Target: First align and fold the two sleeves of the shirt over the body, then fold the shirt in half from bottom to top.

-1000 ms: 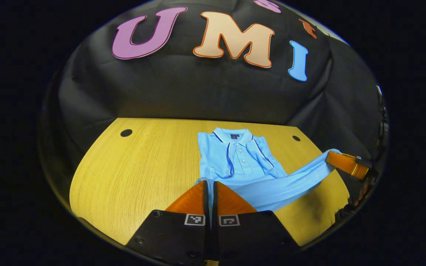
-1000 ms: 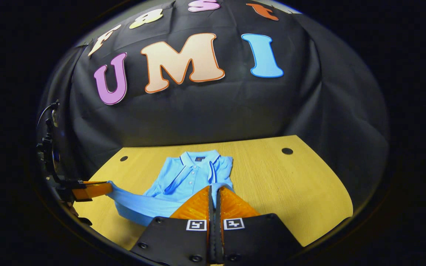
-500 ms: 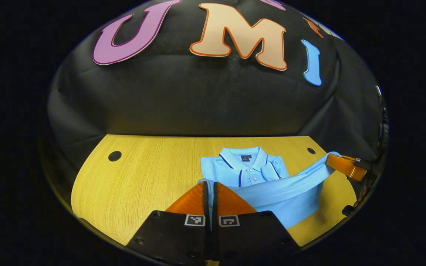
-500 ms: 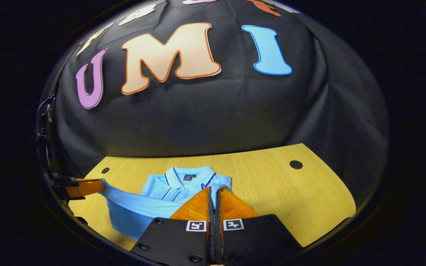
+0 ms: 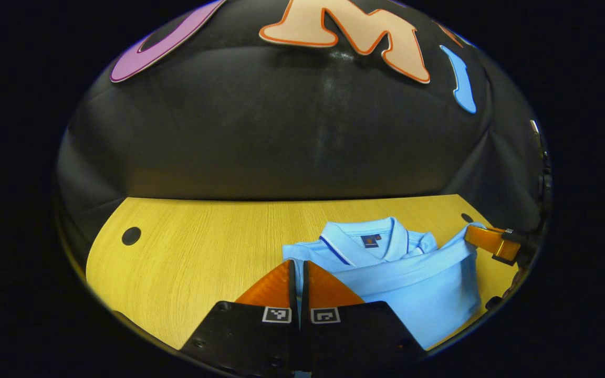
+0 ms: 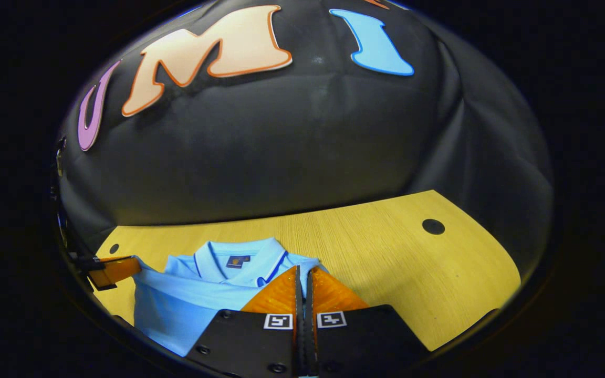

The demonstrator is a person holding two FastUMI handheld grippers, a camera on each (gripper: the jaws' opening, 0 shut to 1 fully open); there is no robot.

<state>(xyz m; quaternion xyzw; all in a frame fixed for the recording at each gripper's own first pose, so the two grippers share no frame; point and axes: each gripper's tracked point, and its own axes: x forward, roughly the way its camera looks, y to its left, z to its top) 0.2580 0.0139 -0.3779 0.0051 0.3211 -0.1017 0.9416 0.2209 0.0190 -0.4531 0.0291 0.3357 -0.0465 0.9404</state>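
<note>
The light blue shirt (image 5: 413, 283) lies on the wooden bench (image 5: 202, 252), collar (image 5: 365, 239) toward the booth's wall; its bottom hem is lifted and drawn up just short of the collar; the left gripper (image 5: 298, 270) pinches 1 hem corner with its 2 fingers closed on the cloth; the right gripper (image 6: 304, 275) clamps the other corner likewise; 1 dark round hole (image 6: 433, 227) sits in the bench, well apart from the shirt.

Left gripper (image 5: 298, 265): fingers pressed together on the shirt's (image 5: 418, 294) hem corner, at its own tips.
Collar (image 5: 371, 239): ahead and right of the left gripper.
Right gripper (image 6: 305, 270): pinching the opposite hem corner.
Hem: raised between the grippers, just before the collar.
Table (image 5: 197, 262): beneath the shirt.
</note>
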